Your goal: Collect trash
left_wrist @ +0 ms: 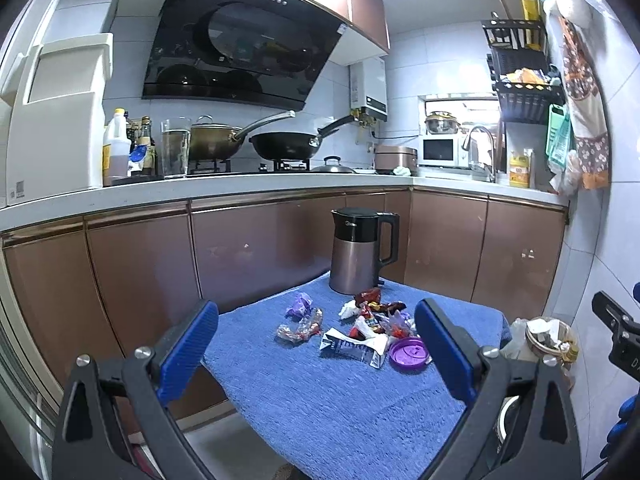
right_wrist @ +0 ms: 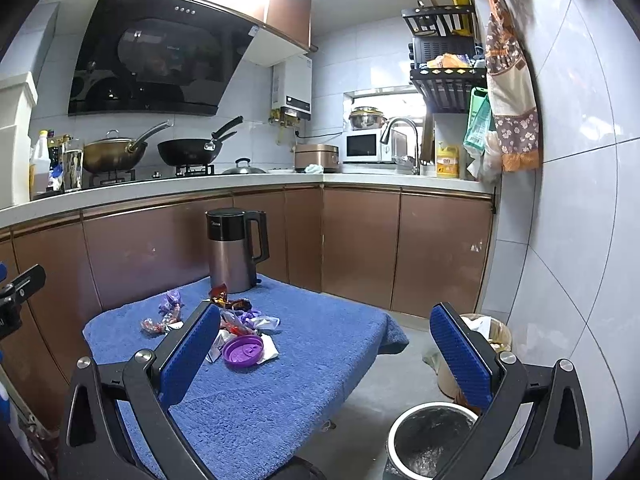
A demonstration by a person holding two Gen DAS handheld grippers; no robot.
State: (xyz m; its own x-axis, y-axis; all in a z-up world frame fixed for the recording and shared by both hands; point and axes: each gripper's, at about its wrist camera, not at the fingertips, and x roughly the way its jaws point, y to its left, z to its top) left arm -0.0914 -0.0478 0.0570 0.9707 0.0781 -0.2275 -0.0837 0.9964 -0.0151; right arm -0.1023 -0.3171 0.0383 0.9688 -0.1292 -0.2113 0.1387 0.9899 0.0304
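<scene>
A heap of crumpled wrappers lies on a blue towel over a small table, with a purple lid and a white torn packet at its near side. The heap and the lid also show in the right wrist view. My left gripper is open and empty, held back from the heap. My right gripper is open and empty, right of the heap, above the table's right edge. A round bin with a dark liner stands on the floor below it.
A steel and black kettle stands at the towel's far edge. A tan basket with paper in it stands by the tiled right wall. Brown cabinets and a worktop with pans run behind the table.
</scene>
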